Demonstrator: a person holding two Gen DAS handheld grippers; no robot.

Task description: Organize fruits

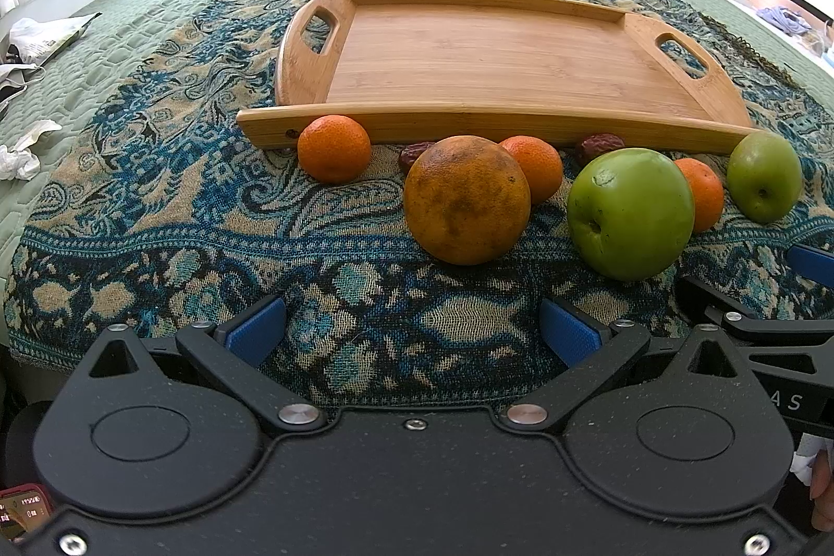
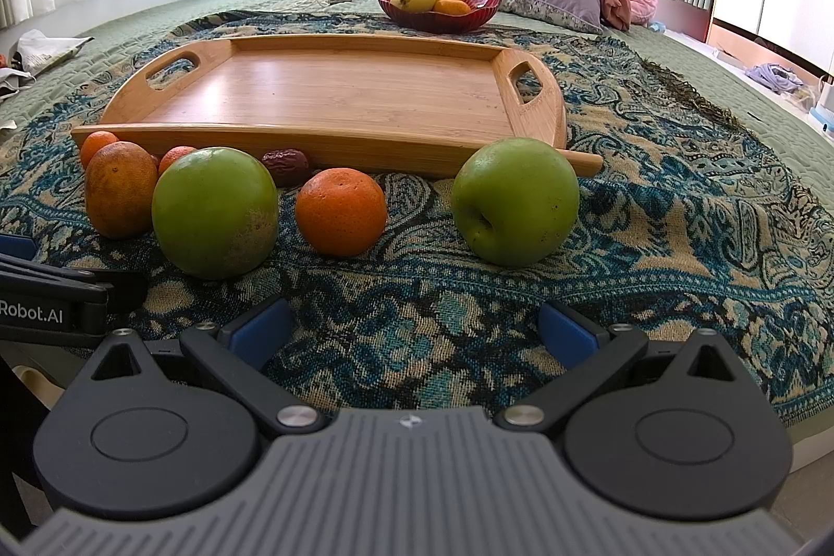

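Fruits (image 2: 340,212) lie in a row before the tray (image 2: 333,97); a bowl (image 2: 438,15) sits behind it.

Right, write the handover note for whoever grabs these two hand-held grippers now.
Left hand-held gripper: open, holding nothing, low over the patterned blanket, facing the big orange.
Right hand-held gripper: open, holding nothing, facing the gap between a small orange and the right green apple.
Wooden tray: nothing on it.
Loose in front of the tray: the big orange, three small oranges, two green apples, two dates.
Red bowl behind the tray holds a yellow fruit and some orange ones.
Done: nothing visible on the tray yet. Left: all the loose fruit.
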